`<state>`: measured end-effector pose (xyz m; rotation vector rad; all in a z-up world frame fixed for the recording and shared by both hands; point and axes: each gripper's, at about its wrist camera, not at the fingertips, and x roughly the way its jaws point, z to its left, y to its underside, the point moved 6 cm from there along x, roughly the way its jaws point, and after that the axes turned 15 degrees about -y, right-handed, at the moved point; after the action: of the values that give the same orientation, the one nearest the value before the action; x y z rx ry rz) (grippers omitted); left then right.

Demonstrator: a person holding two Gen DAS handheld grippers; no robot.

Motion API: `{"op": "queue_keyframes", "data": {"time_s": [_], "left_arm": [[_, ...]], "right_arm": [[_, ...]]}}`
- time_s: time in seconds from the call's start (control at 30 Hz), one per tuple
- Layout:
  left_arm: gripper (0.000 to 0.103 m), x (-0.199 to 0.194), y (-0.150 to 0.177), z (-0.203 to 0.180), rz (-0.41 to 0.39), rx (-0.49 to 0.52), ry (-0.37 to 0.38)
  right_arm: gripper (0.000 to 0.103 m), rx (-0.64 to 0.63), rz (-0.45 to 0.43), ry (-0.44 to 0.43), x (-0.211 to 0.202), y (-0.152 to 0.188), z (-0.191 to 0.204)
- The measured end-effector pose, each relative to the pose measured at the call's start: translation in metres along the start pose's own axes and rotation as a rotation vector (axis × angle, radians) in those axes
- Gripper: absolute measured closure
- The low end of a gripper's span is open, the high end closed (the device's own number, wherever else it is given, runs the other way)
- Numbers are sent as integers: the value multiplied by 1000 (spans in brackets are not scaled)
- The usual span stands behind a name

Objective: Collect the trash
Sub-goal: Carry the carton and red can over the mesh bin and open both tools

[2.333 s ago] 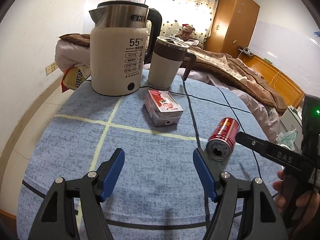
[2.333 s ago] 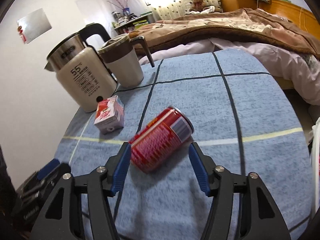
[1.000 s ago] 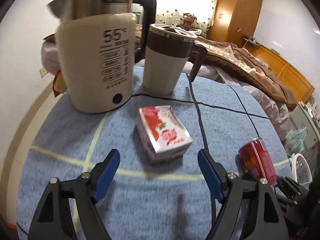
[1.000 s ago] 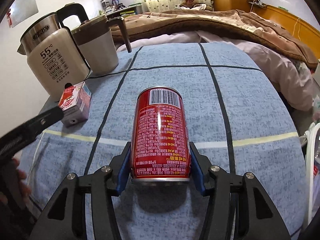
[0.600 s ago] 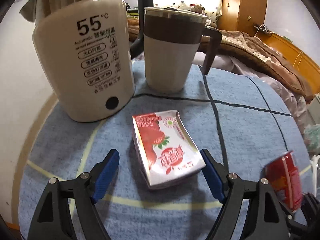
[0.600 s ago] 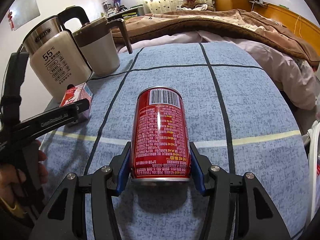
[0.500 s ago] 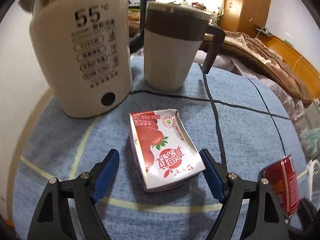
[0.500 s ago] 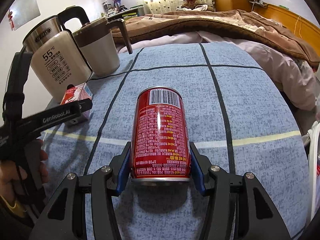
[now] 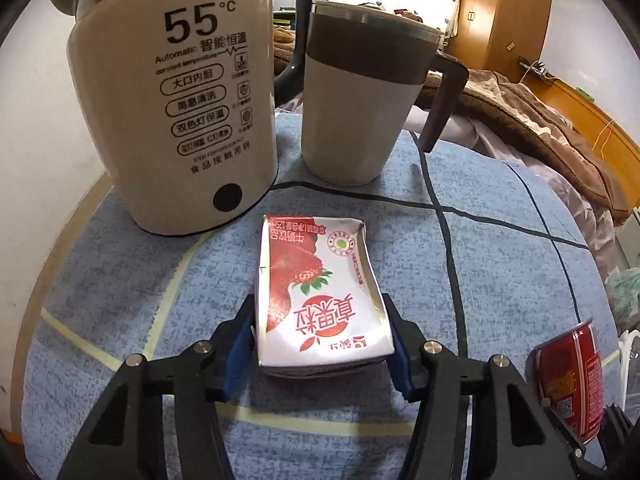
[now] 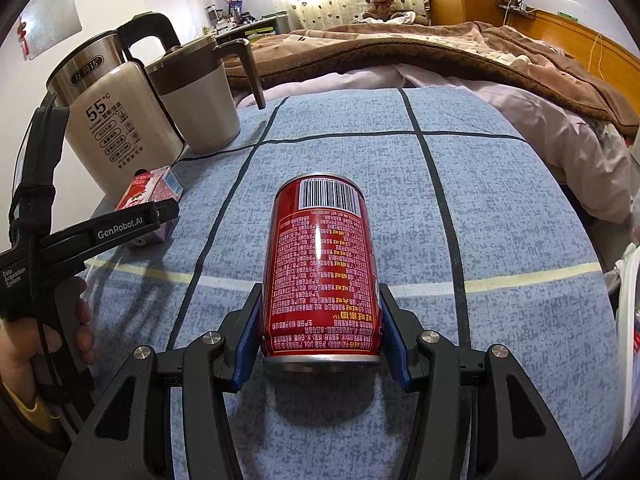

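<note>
On the blue checked tablecloth (image 9: 120,280), near the front edge, the left gripper (image 9: 320,344) has its jaws closing around a strawberry milk carton (image 9: 320,300). The carton lies flat, printed face up, with its near end between the blue pads (image 9: 240,344), and both pads appear to touch its dented sides. Just beyond the carton, to the far left, stands a cream electric kettle (image 9: 180,112) marked 55 °C. A beige mug (image 9: 356,100) with a brown band and a dark handle stands right of the kettle, close beside it, and both are apart from the carton.

To the right, the right gripper (image 10: 320,340) is clamped on a red can (image 10: 320,264). The can lies on its side along the gripper's line, barcode end far and its near rim between the pads, which press on both flanks. From the left wrist view the same can (image 9: 572,376) shows at the lower right edge, well apart from the carton. Whether the can rests on the cloth or is raised slightly off it is hard to tell from this angle.

In the right wrist view a person's hand (image 10: 44,340) at the left edge holds the left gripper's black handle, and the carton (image 10: 154,192) shows partly behind that gripper's arm. Beyond the far edge of the table lies a bed with a brown blanket (image 10: 440,52).
</note>
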<state>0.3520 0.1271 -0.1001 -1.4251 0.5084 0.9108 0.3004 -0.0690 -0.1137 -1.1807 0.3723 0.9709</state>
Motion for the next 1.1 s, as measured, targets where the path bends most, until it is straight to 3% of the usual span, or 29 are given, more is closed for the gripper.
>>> {"op": "queue_keyframes", "data": {"time_s": [0.5,1.1], "left_arm": [[44,-47,13,-10,-66,3,63],[44,-106,52,-62,-101,55,163]], "right_arm": [[50,24,-18,7,-17,5,-5],[50,77,-104,70,-95,26,-47]]}}
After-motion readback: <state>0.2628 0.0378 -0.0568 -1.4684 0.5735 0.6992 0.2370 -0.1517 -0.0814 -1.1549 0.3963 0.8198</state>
